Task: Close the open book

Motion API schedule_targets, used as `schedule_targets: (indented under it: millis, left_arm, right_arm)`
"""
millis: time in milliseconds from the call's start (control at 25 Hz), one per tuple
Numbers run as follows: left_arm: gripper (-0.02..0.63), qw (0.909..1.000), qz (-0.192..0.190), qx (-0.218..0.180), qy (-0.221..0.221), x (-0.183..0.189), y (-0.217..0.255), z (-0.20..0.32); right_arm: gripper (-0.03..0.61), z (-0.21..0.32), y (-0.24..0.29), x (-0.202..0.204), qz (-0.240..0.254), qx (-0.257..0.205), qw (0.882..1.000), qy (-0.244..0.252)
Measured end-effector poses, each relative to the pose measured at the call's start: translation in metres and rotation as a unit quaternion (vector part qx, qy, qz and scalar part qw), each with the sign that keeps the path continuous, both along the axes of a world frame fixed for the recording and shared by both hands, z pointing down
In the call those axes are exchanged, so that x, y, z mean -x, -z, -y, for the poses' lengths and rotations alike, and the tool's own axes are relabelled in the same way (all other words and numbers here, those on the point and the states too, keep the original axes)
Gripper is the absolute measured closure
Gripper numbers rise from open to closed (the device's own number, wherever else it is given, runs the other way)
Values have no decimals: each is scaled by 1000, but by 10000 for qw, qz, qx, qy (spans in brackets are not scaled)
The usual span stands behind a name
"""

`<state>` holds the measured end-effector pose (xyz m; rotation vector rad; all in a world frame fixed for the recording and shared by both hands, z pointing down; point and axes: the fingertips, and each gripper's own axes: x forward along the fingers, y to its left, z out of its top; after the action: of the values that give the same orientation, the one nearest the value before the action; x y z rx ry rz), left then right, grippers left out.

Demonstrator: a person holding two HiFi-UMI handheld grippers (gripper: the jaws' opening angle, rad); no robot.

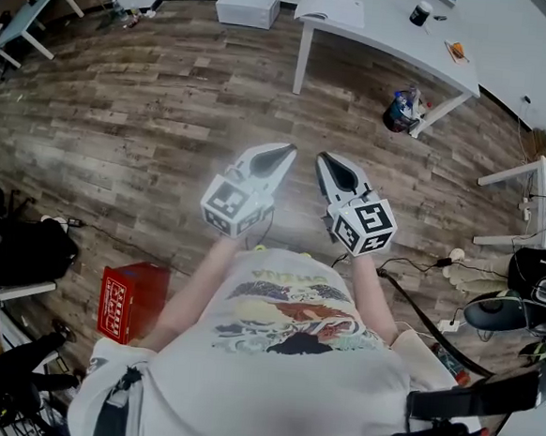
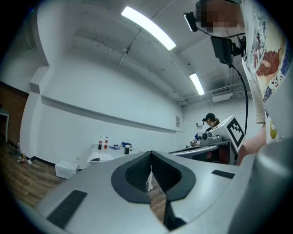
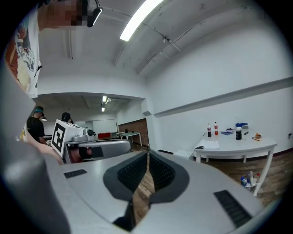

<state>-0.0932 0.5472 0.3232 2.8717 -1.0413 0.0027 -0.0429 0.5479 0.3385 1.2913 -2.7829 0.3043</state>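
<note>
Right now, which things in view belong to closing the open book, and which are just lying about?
For the job: open book, white table under it, left gripper, right gripper.
Lying about: red box, white box, black jar.

left gripper [image 1: 291,149], right gripper [image 1: 321,156], fingers [image 2: 135,175] together (empty)

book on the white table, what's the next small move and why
Probably walk toward the table: the open book lies at its end, well out of reach. The left tongs and right tongs are shut and empty over the floor, so neither can touch the pages from here.
</note>
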Motion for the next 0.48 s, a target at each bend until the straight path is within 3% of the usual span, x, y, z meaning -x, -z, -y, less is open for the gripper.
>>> schedule_targets:
  millis: [480]
  left_arm:
    - [603, 9999, 139, 62, -63, 56, -12, -10]
  right_arm:
    - [555, -6, -15, 44, -258, 62, 9991, -318]
